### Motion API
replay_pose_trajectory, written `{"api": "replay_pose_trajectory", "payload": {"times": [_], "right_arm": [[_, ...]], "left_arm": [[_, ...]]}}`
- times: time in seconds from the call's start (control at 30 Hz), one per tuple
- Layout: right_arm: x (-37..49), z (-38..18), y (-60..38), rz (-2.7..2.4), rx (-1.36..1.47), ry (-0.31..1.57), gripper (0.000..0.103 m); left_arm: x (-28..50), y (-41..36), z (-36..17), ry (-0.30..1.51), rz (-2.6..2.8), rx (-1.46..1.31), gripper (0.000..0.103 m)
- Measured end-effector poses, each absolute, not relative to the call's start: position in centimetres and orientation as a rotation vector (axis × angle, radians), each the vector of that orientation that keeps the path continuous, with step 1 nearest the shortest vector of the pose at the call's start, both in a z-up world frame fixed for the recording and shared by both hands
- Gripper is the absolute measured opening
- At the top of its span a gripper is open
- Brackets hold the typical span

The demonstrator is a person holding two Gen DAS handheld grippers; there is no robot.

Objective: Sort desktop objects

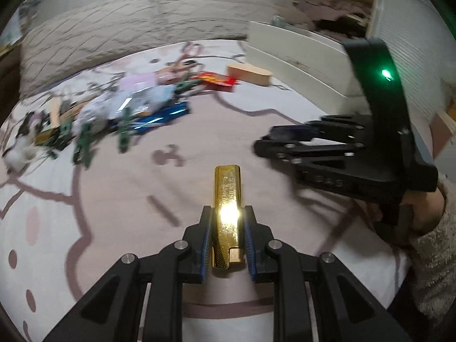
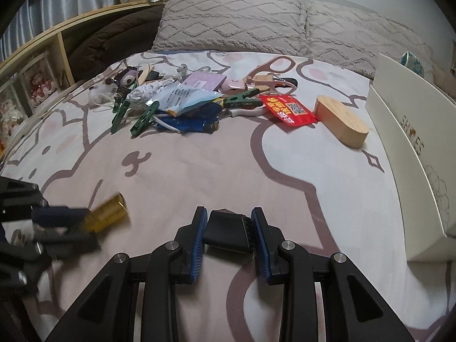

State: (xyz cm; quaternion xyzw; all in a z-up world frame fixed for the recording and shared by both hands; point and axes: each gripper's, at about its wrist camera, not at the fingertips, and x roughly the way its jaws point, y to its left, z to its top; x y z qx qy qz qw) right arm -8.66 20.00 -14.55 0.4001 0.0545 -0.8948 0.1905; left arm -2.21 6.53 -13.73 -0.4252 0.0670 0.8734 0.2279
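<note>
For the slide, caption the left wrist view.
Left gripper shut on a shiny gold rectangular case above the pink patterned bedsheet, clutter beyond.

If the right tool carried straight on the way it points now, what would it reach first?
Probably bare bedsheet; beyond it, the blue packet at the clutter pile's near edge lies roughly in line, though depth is hard to judge.

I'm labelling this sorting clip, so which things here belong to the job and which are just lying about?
Job:
- shiny gold metal case, clamped in the left gripper
- black plastic cap, clamped in the right gripper
- oval wooden box
- red foil packet
- green plastic clips

Lying about:
- grey textured pillows
- white cardboard box
</note>
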Motion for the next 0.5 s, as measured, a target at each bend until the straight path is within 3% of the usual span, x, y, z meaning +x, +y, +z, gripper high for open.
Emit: {"api": "replay_pose_trajectory", "payload": {"times": [0.5], "right_arm": [[-5.9, -14.5, 20.0, -2.497, 1.131, 0.183, 0.032]], "left_arm": [[-1.2, 8.0, -14.3, 0.341, 2.387, -1.166, 0.021]]}}
